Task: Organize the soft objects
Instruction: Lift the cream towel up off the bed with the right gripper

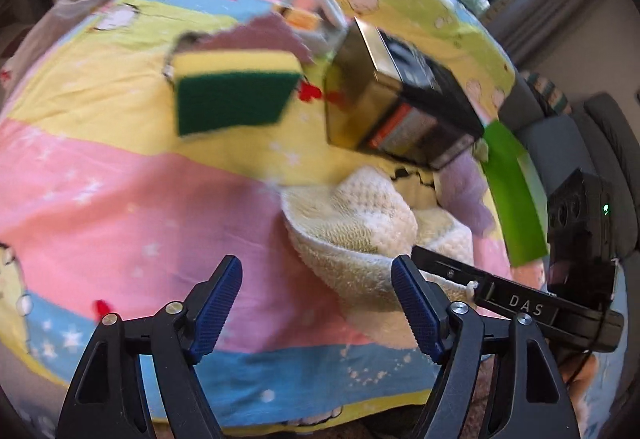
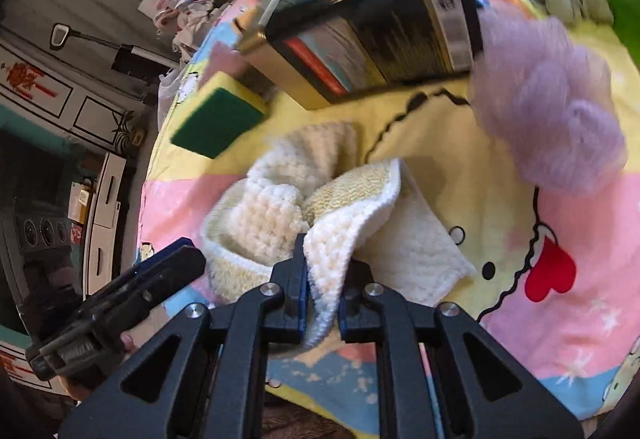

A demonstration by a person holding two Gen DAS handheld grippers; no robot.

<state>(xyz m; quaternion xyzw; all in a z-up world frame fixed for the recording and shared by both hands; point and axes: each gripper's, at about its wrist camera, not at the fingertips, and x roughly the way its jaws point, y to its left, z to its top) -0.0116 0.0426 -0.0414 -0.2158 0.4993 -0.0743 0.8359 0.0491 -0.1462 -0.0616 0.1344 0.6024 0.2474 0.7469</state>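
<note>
Two grippers work over a bed with a pastel cartoon sheet [image 1: 120, 179]. In the right wrist view, the right gripper [image 2: 322, 291] has its jaws pinched tight on an edge of the cream knitted cloth [image 2: 280, 207], whose crumpled folds spread out on the sheet just ahead of the fingers. The left gripper [image 1: 316, 303] hangs with its blue pads [image 1: 218, 303] wide apart and nothing between them, the cloth lying just beside its right finger. Farther out lie a yellow-and-green sponge [image 1: 236, 91], a dark rectangular tin box [image 1: 400, 99] and a fluffy lilac cloth [image 2: 548, 107], the box between the sponge and the lilac cloth.
</note>
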